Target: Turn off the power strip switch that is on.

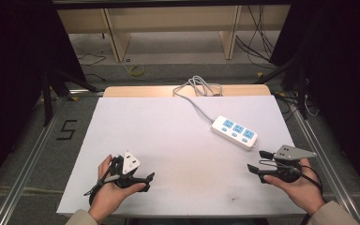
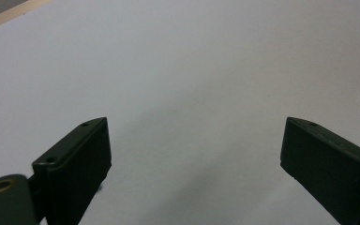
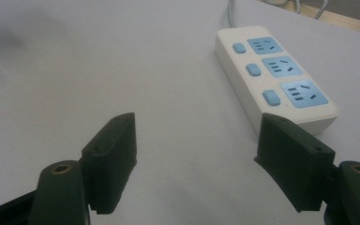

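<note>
A white power strip (image 1: 234, 131) with three blue sockets and blue switches lies on the right half of the white table (image 1: 168, 136), and its grey cable (image 1: 197, 86) runs off the back edge. My right gripper (image 1: 258, 161) is held near the front right edge, open, with nothing between its jaws. In the right gripper view the power strip (image 3: 274, 75) lies just beyond the right jaw, and the right gripper (image 3: 197, 140) stands wide open. My left gripper (image 1: 145, 182) sits at the front left, also open and empty. The left gripper (image 2: 194, 140) looks onto bare white table.
The cable coils on a wooden strip (image 1: 136, 90) behind the white board. Metal rails (image 1: 37, 140) run along both sides of the table. Wooden shelving (image 1: 168, 28) and loose cables (image 1: 258, 42) lie on the floor beyond.
</note>
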